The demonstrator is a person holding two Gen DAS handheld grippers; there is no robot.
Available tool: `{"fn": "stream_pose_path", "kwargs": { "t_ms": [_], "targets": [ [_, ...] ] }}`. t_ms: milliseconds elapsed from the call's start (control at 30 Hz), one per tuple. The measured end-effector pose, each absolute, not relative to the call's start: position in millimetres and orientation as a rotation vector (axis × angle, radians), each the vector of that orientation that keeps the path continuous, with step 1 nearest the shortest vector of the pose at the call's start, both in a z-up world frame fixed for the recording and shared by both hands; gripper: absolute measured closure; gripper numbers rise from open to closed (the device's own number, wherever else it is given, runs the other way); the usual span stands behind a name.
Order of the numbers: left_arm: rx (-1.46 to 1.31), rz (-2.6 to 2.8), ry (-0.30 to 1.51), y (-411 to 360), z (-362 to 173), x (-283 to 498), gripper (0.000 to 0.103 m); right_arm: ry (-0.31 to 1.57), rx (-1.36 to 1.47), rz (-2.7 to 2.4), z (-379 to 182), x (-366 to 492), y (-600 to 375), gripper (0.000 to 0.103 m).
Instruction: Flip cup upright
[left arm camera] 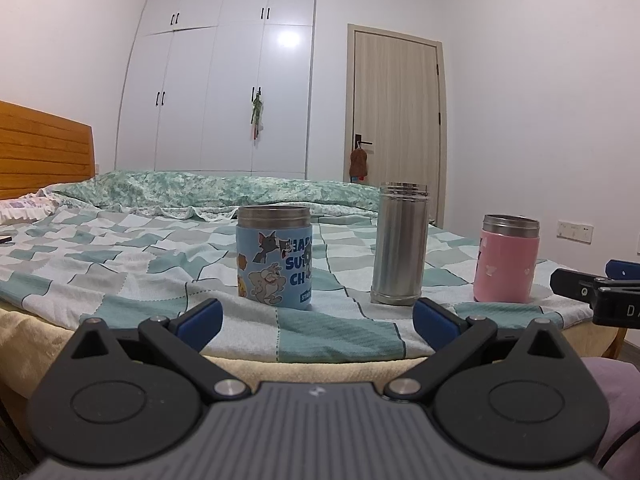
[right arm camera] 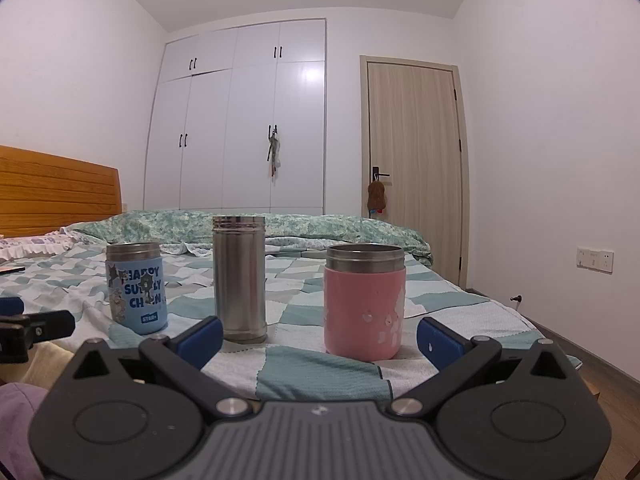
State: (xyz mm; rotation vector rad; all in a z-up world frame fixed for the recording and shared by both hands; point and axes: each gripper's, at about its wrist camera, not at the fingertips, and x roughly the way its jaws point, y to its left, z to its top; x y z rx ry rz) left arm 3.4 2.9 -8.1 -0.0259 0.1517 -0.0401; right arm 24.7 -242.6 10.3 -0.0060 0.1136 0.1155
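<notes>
Three cups stand upright on the bed near its front edge. A blue cartoon cup (left arm camera: 274, 254) (right arm camera: 135, 288) is on the left. A tall steel cup (left arm camera: 399, 244) (right arm camera: 240, 278) is in the middle. A pink cup (left arm camera: 507, 259) (right arm camera: 365, 302) is on the right. My left gripper (left arm camera: 318, 318) is open and empty, just short of the bed edge, in front of the blue and steel cups. My right gripper (right arm camera: 320, 338) is open and empty, close in front of the pink cup. Each gripper's tip shows at the edge of the other's view.
The bed has a green and white checked sheet (left arm camera: 120, 256) with a rumpled green quilt (right arm camera: 280, 224) behind the cups. A wooden headboard (left arm camera: 44, 148) is at the left. A white wardrobe (left arm camera: 224, 88) and a door (right arm camera: 416, 168) stand at the back.
</notes>
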Motion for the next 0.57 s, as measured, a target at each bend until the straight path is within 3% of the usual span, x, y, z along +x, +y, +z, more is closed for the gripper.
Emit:
{"fn": "stream_pose_path", "kwargs": {
  "t_ms": [567],
  "targets": [
    [-0.025, -0.046, 0.152, 2.1, -9.7, 4.0, 0.0, 0.111, -0.009, 0.117, 9.9, 24.0, -242.1, 0.0]
  ]
}}
